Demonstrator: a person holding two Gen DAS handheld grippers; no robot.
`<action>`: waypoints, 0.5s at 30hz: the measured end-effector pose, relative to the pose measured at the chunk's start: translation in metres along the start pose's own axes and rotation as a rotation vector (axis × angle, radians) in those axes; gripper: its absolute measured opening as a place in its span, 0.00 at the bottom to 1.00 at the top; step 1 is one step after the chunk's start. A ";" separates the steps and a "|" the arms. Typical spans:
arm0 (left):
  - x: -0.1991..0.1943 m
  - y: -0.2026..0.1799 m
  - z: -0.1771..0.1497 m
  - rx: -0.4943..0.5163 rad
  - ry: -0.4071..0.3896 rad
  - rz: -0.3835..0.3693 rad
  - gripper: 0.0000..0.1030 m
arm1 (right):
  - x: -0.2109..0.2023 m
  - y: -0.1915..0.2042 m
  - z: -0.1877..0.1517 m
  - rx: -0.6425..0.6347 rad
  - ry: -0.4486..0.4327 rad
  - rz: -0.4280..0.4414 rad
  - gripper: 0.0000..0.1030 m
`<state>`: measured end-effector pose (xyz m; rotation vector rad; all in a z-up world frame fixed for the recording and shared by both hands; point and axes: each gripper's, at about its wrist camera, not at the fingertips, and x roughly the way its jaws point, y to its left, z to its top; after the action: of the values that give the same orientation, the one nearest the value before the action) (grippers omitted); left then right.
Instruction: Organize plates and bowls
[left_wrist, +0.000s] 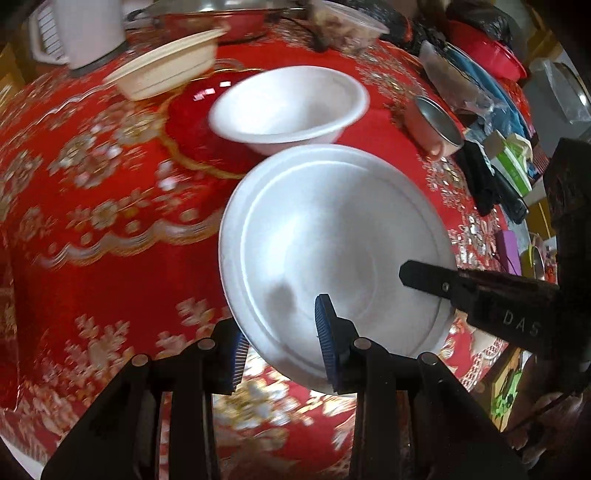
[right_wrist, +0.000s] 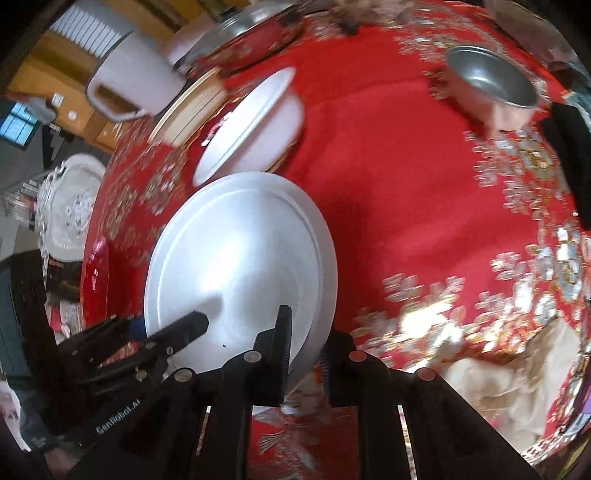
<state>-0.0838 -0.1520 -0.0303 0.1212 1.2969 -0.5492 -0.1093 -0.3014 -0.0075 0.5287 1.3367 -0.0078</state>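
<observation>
Both the left gripper (left_wrist: 282, 341) and right gripper (right_wrist: 306, 343) had closed, it seemed, on the white plate's (left_wrist: 332, 258) near rim, held tilted just before the white bowl (left_wrist: 290, 107); level, matched motion seemed wise.

A home dining table (left_wrist: 110, 229) (red embroidered cloth) crowded with a lidded pot (right_wrist: 251, 40)

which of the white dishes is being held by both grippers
The flat white plate, nearest the cameras: the left gripper and right gripper each pinch its rim. The white bowl behind it sits untouched on the red tablecloth.
</observation>
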 end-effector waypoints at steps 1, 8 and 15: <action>-0.001 0.005 -0.002 -0.008 -0.001 0.006 0.30 | 0.003 0.006 -0.001 -0.012 0.006 0.004 0.14; -0.016 0.041 -0.010 -0.067 -0.036 0.050 0.30 | 0.014 0.053 0.008 -0.096 0.012 0.016 0.15; -0.036 0.076 -0.008 -0.130 -0.101 0.091 0.30 | 0.017 0.101 0.021 -0.178 -0.015 0.019 0.15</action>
<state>-0.0622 -0.0713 -0.0151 0.0438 1.2192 -0.3877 -0.0548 -0.2148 0.0157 0.3897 1.3030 0.1215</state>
